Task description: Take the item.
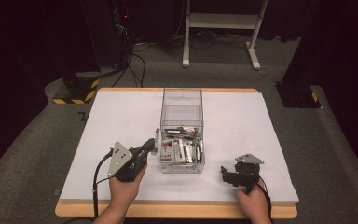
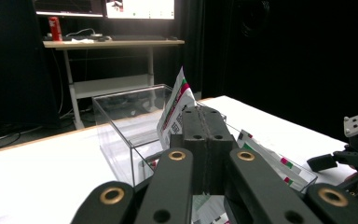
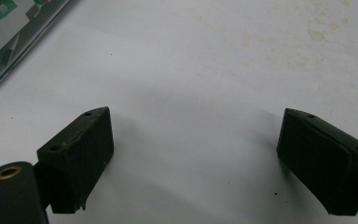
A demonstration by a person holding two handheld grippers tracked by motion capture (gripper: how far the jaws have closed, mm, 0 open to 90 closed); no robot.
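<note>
White surface [image 1: 121,116] in a dark room, with a clear plastic box [image 1: 182,100] at its centre holding a heap of small sachets [image 1: 182,148]. Left gripper [image 1: 152,145] sits just beside the box's left wall, fingers closed on 1 white sachet [image 2: 176,108] with red and green print (standing upright above the box rim). Right gripper [image 1: 224,173] rests low over the surface, right of the box, fingers wide apart with nothing between them.
</note>
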